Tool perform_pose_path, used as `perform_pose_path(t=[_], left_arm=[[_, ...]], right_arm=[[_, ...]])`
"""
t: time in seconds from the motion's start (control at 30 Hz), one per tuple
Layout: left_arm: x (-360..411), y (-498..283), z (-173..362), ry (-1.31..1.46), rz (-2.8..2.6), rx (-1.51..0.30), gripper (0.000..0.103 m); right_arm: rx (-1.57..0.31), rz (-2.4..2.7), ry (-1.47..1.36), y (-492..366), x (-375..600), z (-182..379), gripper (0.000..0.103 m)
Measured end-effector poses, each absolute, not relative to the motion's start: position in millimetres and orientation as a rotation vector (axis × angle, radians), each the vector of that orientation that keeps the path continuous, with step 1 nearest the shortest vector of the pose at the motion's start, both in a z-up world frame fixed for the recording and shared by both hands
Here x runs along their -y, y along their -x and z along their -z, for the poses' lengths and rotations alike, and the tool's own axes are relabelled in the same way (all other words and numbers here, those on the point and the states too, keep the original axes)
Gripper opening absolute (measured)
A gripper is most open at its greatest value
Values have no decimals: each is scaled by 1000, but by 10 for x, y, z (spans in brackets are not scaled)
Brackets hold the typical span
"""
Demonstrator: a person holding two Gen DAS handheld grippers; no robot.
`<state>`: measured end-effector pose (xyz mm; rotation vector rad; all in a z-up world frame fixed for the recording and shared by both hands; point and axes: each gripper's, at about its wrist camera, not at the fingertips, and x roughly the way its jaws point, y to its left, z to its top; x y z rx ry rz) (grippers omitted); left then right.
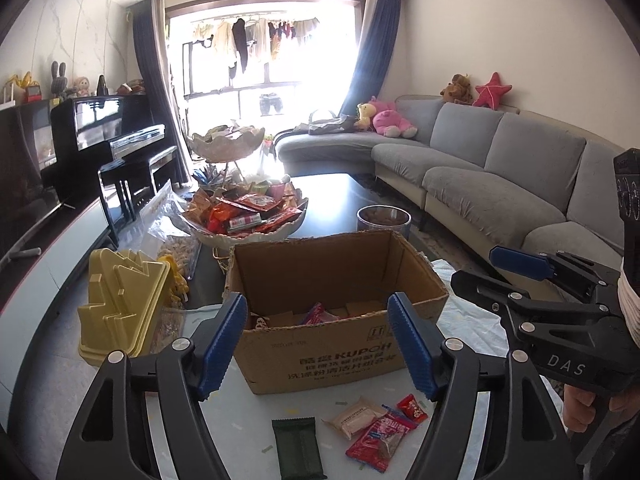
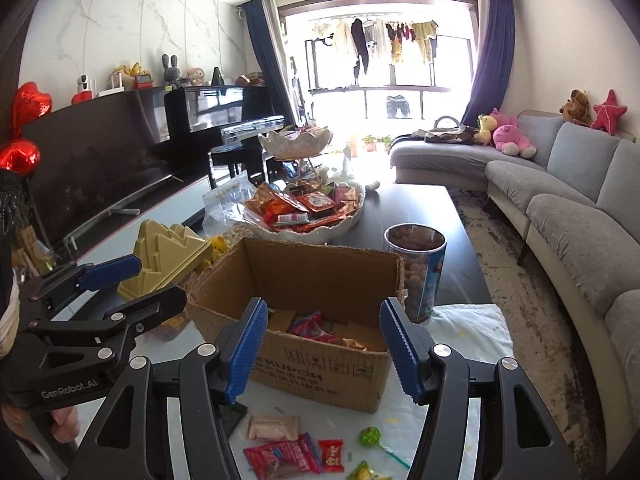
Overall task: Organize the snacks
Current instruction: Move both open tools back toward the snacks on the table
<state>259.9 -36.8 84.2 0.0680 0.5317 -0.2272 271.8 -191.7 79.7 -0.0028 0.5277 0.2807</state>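
A cardboard box [image 1: 336,308] stands on the counter [image 2: 416,208] with snack packets [image 2: 316,326] inside it. Loose packets [image 1: 372,428] lie on the counter before the box. Behind it stands a tiered dish [image 1: 248,216] heaped with snacks. A lidded container [image 1: 120,304] sits left of the box, a canister [image 2: 416,272] at its right rear corner, a sofa [image 1: 500,172] beyond on the right

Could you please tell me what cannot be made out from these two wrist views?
- Cardboard box contents: front wall hides most, both views.
- Dark green bar: cut by left view's bottom edge; label unreadable.
- Yellow-green packet: cut by right view's bottom edge.
- Upper bowl contents: too small, backlit.
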Motion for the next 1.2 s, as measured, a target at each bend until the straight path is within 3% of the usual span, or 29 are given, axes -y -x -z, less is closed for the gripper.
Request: perform_pose_path(t=[0.53, 1.2], left_arm=[[602, -2153, -444, -86, 284, -611, 75], [739, -2127, 427, -145, 384, -824, 75]], right_arm=[[-587, -265, 24, -2362, 2151, -519, 60], [-842, -248, 54, -2195, 2231, 343, 60]])
